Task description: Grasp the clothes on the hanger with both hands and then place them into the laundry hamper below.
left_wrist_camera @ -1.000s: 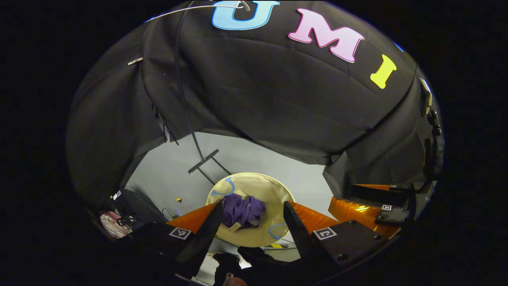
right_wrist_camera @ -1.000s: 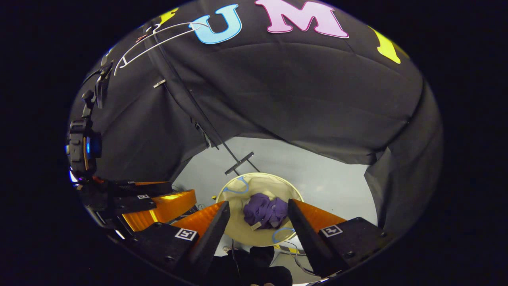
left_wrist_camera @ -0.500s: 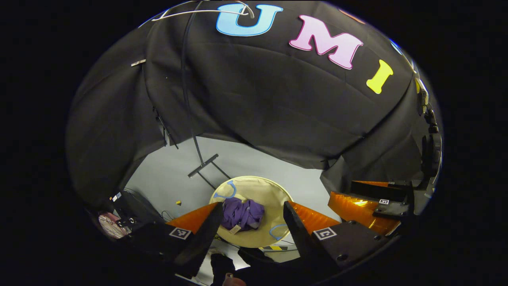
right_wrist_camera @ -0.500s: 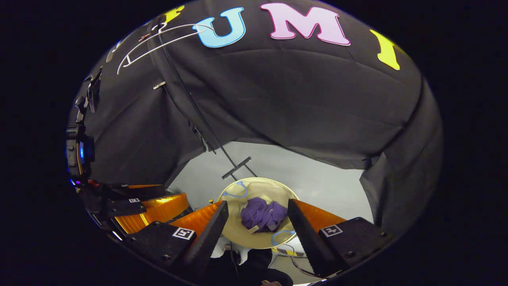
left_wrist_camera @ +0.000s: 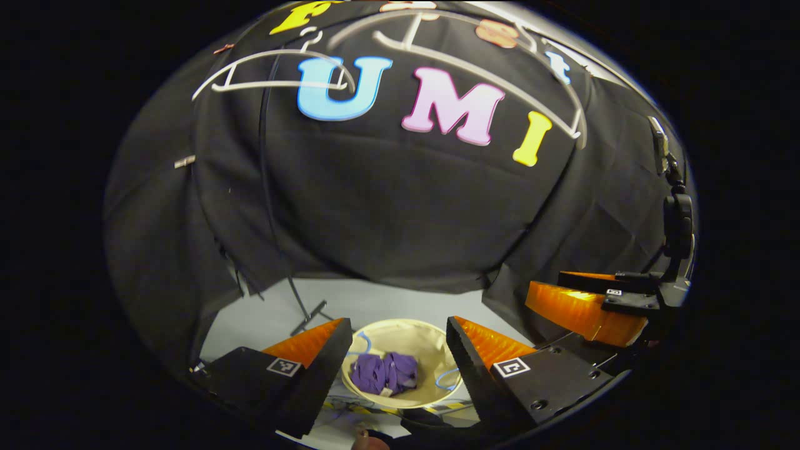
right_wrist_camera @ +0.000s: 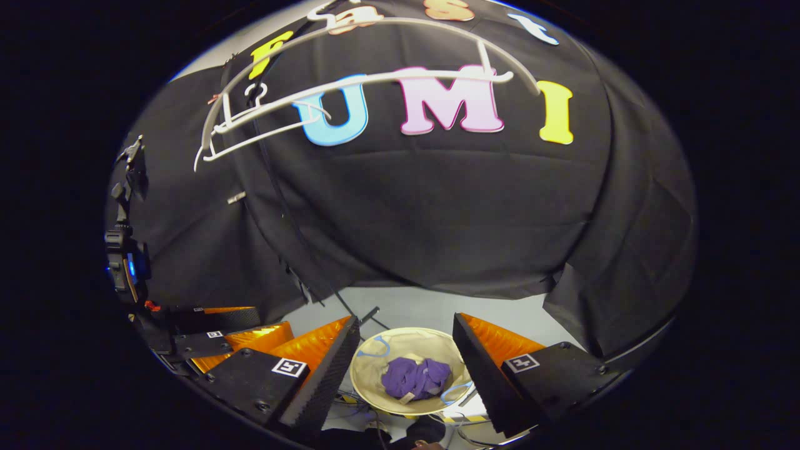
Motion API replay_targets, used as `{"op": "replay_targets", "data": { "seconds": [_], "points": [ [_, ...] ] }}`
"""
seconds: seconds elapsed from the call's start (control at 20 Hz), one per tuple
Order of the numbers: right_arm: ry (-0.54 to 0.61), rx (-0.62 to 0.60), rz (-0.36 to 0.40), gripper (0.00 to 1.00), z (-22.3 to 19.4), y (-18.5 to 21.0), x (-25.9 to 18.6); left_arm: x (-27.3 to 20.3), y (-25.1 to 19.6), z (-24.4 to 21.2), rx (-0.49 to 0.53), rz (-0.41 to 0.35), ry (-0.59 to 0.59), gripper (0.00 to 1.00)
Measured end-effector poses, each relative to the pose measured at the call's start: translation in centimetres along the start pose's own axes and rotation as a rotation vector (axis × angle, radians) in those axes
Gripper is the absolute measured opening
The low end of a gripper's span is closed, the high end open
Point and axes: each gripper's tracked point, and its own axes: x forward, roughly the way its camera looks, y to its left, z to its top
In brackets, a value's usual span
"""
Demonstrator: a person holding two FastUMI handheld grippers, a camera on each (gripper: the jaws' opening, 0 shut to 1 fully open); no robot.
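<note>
While both grippers hang apart over the booth floor, I see the purple clothes [left_wrist_camera: 384, 372] lying bunched inside the round cream laundry hamper [left_wrist_camera: 431, 340] below.

From my seat, the left gripper [left_wrist_camera: 395, 350] has its 2 fingers spread wide with nothing between them, and the right gripper [right_wrist_camera: 405, 347] is spread and empty too; the hamper shows through both gaps. 2 bare white hangers [right_wrist_camera: 350, 87] hang high against the black wall. The right gripper also sits at the right edge of the left gripper view.
</note>
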Motion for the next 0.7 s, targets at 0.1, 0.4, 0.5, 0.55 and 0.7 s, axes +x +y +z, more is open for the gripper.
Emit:
{"op": "replay_targets", "data": {
  "seconds": [0.1,0.4,0.5,0.55,0.7],
  "points": [
    [-0.101,0.027,0.003,0.98,2.9,1.7,-2.5,-3.0,0.8,3.8,0.041,-0.019,-0.124,0.95],
    [-0.497,-0.048,-0.031,0.98,12.6,3.7,-11.2,-10.5,-1.3,12.9,0.128,-0.103,-0.447,0.95],
    [-0.600,-0.063,-0.040,0.98,14.9,4.4,-13.2,-13.1,-1.9,14.8,0.152,-0.119,-0.539,0.95],
    [-0.635,-0.066,-0.031,0.98,15.6,5.0,-13.8,-14.1,-2.1,15.6,0.162,-0.121,-0.578,0.95],
    [-0.710,-0.056,-0.005,0.97,17.2,6.0,-15.9,-16.4,-2.4,17.2,0.207,-0.110,-0.674,0.92]
  ]
}}
